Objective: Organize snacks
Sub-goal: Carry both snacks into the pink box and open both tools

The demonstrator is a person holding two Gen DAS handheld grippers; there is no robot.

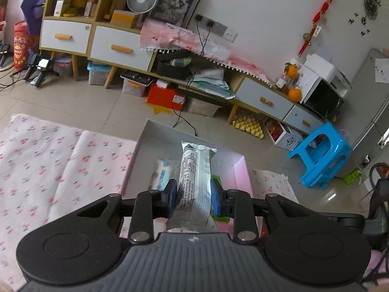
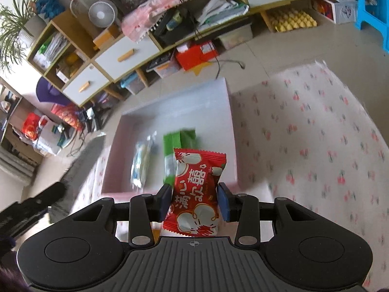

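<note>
My left gripper [image 1: 194, 196] is shut on a long silver snack packet [image 1: 194, 175] with black print, held upright above a shallow pink box [image 1: 239, 170]. In the right wrist view my right gripper [image 2: 195, 200] is shut on a red snack packet [image 2: 195, 194] with white print, just in front of the same pink box [image 2: 228, 112]. Inside the box lie a pale blue-and-white packet [image 2: 141, 165] and a green packet [image 2: 178, 141]. The pale packet [image 1: 161, 174] also shows in the left wrist view, and a green edge [image 1: 216, 178] peeks out behind the right finger.
The box rests on a table under a white cloth with a red cherry print [image 2: 316, 133]. Beyond the table are a tiled floor, low cabinets with drawers [image 1: 116, 46], storage bins and a blue plastic stool [image 1: 321, 153]. The other gripper's dark body [image 2: 26, 209] sits at lower left.
</note>
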